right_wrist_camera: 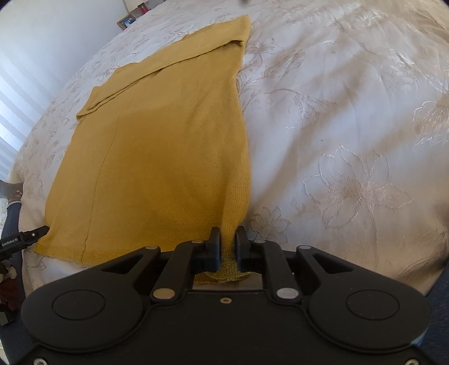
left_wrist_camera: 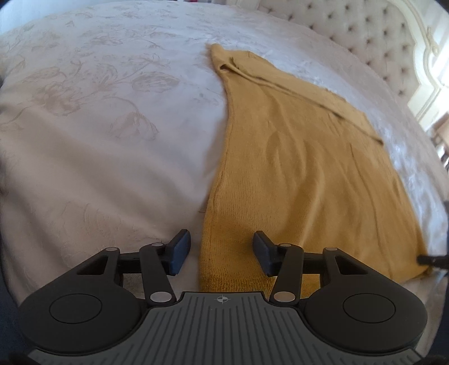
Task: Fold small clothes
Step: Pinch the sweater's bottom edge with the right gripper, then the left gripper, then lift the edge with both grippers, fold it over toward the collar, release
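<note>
A mustard-yellow knitted garment (left_wrist_camera: 294,168) lies flat and lengthwise on the bed, its sleeves folded in at the far end. My left gripper (left_wrist_camera: 221,238) is open at the garment's near hem. Its left finger stands over the bedspread and its right finger over the cloth, with the garment's left edge between them and neither pad pressing. In the right wrist view the garment (right_wrist_camera: 157,157) stretches away, and my right gripper (right_wrist_camera: 228,235) is shut on its near right hem corner, which bunches up between the pads. The left gripper's tip (right_wrist_camera: 28,235) shows at the opposite hem corner.
A white bedspread (right_wrist_camera: 350,140) with embroidered flowers covers the bed (left_wrist_camera: 98,140). A tufted headboard (left_wrist_camera: 364,36) runs along the far right. A small framed picture (right_wrist_camera: 126,22) stands beyond the bed. Window blinds (right_wrist_camera: 11,112) are at the left.
</note>
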Available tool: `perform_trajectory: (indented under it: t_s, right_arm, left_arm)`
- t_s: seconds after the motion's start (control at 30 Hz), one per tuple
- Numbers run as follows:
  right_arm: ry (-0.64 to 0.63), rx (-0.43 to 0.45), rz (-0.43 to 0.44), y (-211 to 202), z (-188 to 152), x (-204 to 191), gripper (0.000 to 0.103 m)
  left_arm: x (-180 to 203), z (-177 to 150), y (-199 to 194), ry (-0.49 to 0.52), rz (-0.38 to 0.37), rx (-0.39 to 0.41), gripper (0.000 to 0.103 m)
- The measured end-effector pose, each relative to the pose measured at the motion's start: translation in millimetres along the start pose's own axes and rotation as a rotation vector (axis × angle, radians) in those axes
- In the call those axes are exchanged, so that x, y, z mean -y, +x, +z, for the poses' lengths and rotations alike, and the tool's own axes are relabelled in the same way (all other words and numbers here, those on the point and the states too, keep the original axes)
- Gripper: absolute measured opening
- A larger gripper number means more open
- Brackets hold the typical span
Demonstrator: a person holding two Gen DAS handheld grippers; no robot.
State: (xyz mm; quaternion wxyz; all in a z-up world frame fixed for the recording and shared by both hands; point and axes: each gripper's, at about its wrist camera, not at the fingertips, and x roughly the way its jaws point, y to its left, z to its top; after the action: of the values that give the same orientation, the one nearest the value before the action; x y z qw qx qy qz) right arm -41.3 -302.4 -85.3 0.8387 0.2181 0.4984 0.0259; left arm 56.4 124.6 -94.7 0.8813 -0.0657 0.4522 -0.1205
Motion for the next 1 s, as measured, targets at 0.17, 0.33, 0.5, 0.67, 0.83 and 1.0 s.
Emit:
perform_trajectory:
  t_s: [0.17, 0.33, 0.5, 0.67, 0.83, 1.0]
  right_arm:
    - [-0.016, -0.005, 0.019, 2.8, 1.0, -2.8, 0.04]
    - [-0.047, -0.012, 0.016, 5.3, 1.5, -7.3, 0.044]
    - [-0.063, 0.026, 0.026, -2.2, -0.4, -11.0, 0.014]
    - [-0.016, 0.161, 0.122, -25.0, 4.7, -7.4, 0.014]
    - [0.01, 0.245, 0.179, -37.1, 22.7, -8.7, 0.014]
    - [0.041, 0.302, 0.226, -38.1, 45.2, -10.8, 0.014]
  left_arm:
    - [13.2, -2.8, 2.8, 0.088, 0.024, -0.002, 0.031]
    - [7.8, -4.4, 1.5, 0.044, -0.053, -0.015, 0.005]
    - [8.0, -2.4, -6.0, 0.012, -0.078, 0.009, 0.005]
    - [4.6, 10.1, -24.6, -0.06, -0.117, 0.08, 0.005]
    - [6.0, 33.4, -39.0, -0.071, -0.132, 0.16, 0.004]
    - [8.1, 55.0, -44.3, -0.097, -0.159, 0.22, 0.004]
